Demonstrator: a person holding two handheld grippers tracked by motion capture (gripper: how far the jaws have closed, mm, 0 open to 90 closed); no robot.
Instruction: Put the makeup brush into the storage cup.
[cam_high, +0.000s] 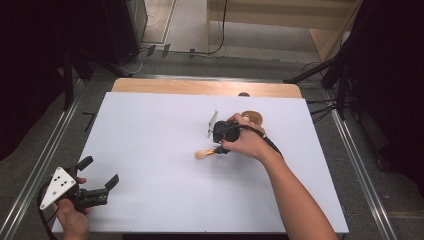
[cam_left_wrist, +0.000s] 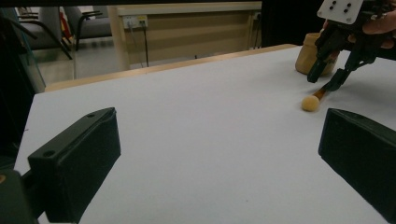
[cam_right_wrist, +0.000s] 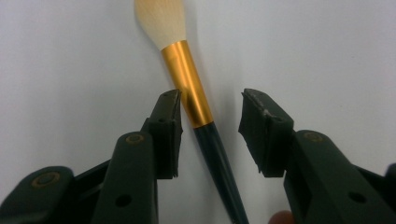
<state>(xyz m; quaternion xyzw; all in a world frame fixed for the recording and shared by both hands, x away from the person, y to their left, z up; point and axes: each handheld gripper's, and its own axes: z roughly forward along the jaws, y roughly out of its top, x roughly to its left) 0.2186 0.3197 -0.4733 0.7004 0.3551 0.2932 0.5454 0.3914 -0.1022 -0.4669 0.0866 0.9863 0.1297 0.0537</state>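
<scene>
Right claw (cam_right_wrist: 210, 135) spread, brush (cam_right_wrist: 196, 100) straddled between jaws, not yet pinched. Closure on gold collar judged required next. Left claw (cam_high: 100, 182) spread, idle.

The high view looks forward and down over the table (cam_high: 150, 150); the right gripper view sits close above the brush (cam_right_wrist: 187, 93), which the left gripper view sees at two o'clock.
</scene>
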